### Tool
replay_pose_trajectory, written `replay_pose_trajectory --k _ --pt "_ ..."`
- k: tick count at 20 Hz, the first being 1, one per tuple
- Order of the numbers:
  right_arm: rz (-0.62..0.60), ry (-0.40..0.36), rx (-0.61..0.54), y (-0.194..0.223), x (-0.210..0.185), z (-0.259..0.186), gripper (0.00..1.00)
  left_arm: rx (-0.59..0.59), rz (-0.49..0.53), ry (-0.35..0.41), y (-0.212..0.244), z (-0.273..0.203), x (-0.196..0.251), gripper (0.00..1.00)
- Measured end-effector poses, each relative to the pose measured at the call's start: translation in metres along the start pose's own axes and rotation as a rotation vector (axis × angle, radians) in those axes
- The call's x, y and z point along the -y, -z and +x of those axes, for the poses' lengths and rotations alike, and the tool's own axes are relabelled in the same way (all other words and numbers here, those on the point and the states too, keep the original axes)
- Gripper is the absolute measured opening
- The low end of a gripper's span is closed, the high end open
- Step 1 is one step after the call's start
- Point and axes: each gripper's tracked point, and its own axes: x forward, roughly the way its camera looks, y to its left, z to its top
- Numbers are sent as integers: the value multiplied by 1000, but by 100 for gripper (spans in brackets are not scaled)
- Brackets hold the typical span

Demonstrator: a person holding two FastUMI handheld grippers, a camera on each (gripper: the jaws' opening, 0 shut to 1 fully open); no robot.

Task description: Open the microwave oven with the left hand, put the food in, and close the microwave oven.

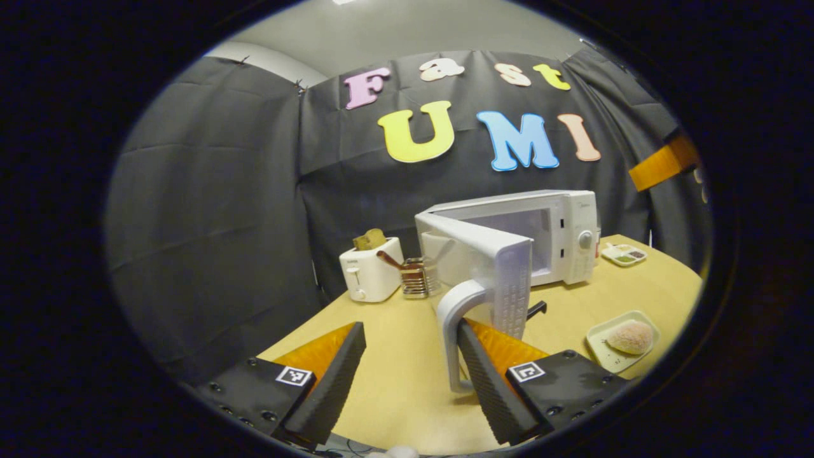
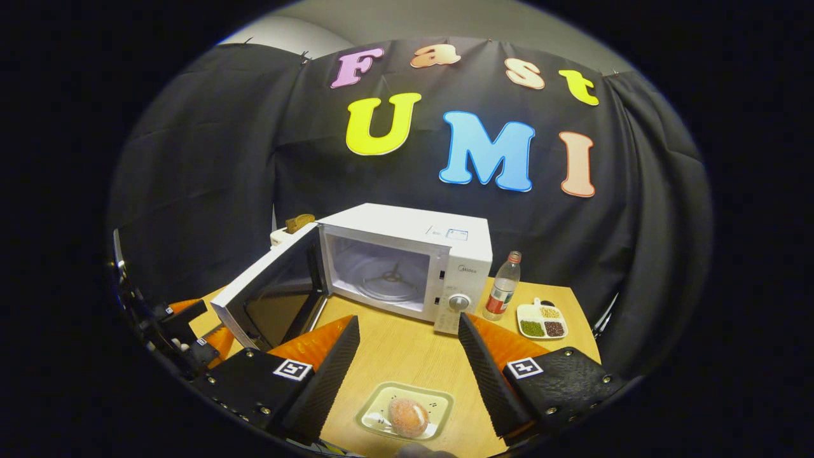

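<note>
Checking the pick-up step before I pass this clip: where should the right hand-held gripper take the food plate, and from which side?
Probably by the rim of the food plate, coming from above and in front. The plate is shallow and lies flat on the table, right between the open right hand-held gripper. The round food sits in its middle, so pinching an edge avoids squashing it. The microwave already stands open beyond it.
</note>
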Motion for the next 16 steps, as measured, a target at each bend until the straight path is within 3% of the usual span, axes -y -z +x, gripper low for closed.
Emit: replay_pose_trajectory --k 8,12,16 --pt "23 -10 -11 21 1 12 95 6 -8 -117 -13 -22 -59 100" --pt "1 -13 8 49 6 12 95 77 -33 -82 -55 -41 -49 94" --pt "-33 -16 -70 115 7 14 96 149 -67 -7 -111 -50 -25 92"
